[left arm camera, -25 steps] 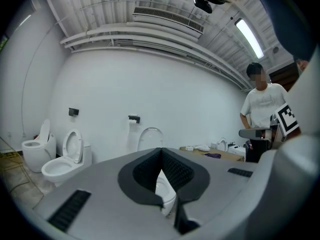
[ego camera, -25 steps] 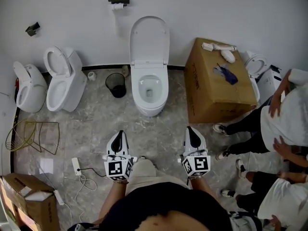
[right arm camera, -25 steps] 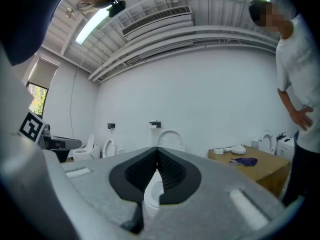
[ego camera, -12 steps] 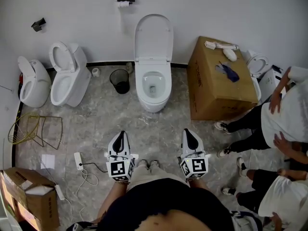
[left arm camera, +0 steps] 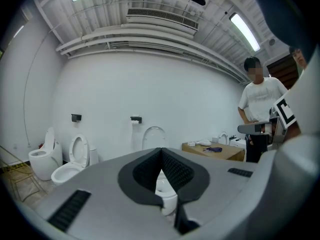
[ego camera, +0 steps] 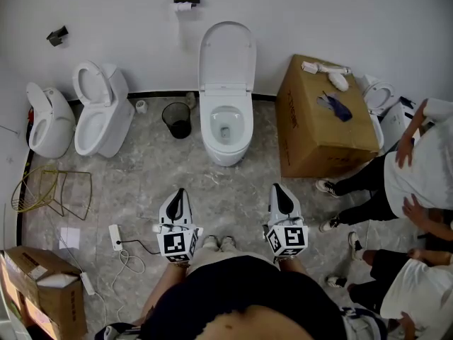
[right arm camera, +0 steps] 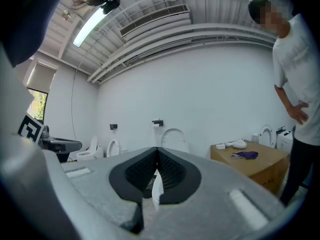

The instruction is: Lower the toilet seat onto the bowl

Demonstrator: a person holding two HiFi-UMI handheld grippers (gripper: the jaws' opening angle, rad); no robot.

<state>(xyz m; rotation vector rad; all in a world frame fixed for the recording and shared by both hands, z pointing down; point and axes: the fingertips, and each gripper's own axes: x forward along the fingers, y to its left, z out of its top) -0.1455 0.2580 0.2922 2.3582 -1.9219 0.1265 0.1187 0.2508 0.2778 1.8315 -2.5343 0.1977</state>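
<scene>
The toilet (ego camera: 225, 139) stands at the upper middle of the head view, against the white wall. Its toilet seat (ego camera: 226, 52) is raised upright along the wall, and the bowl (ego camera: 226, 128) below it lies open.

The left gripper (ego camera: 178, 193) and the right gripper (ego camera: 277, 188) sit side by side at the lower middle of the frame. Both point toward the toilet and are well apart from it. In each gripper view the dark pads meet with nothing between them, so both pairs of fingers are closed and empty.

A black bin (ego camera: 177, 120) stands just left of the toilet. A large cardboard box (ego camera: 322, 129) stands to its right. Two more toilets (ego camera: 99, 112) are at the left edge, and people (ego camera: 417, 176) stand at the right edge.
</scene>
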